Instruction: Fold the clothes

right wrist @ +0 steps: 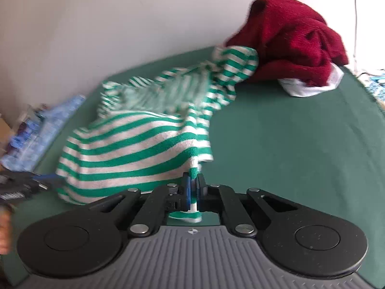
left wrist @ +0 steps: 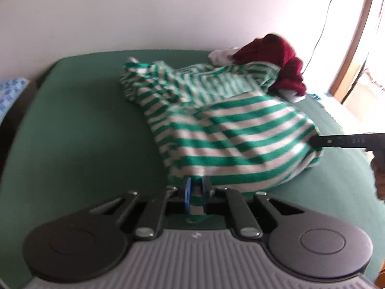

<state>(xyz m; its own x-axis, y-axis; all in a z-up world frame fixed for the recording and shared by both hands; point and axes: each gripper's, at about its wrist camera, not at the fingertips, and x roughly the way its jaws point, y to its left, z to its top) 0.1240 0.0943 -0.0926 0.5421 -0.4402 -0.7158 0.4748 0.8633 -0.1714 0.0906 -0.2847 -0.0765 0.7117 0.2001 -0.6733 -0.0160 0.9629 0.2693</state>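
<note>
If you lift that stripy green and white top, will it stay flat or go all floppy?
Probably floppy: the green-and-white striped knit top already sags and bunches between the left hand-held gripper and the right hand-held gripper. It looks soft and fairly light, so its far end would likely drag along the green table cover.

Bright daylight from the blown-out doorway (left wrist: 361, 55) at right, striped garment (left wrist: 228, 130) motion-blurred, fisheye edges bent — corners dark
</note>
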